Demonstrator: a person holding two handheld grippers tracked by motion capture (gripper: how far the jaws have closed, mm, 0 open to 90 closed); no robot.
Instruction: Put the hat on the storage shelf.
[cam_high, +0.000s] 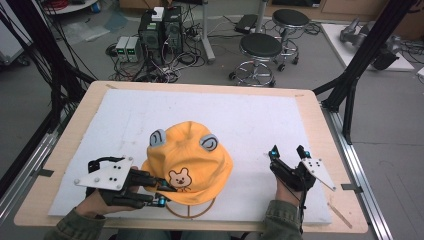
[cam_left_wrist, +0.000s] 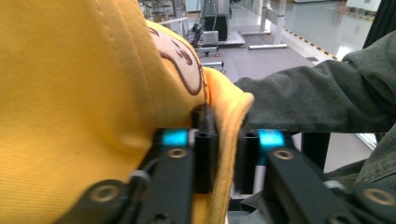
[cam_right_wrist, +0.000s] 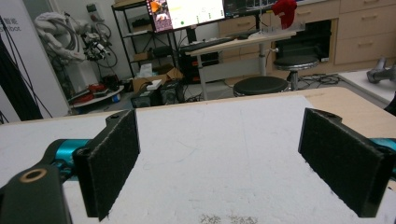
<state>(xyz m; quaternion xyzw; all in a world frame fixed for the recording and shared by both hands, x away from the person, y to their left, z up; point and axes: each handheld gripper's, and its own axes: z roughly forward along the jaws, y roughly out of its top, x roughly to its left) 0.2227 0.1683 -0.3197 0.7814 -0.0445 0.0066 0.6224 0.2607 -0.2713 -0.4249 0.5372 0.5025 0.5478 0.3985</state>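
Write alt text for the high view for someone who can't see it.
A yellow bear hat sits on a wire stand on a white mat; the left gripper is at its brim, the right gripper rests open, apart from it.

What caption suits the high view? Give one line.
Left gripper at the brim of an orange bear hat on a wire stand; right gripper open.

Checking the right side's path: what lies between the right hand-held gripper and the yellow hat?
Nothing: in the high view, bare white mat separates the right hand-held gripper from the yellow hat.
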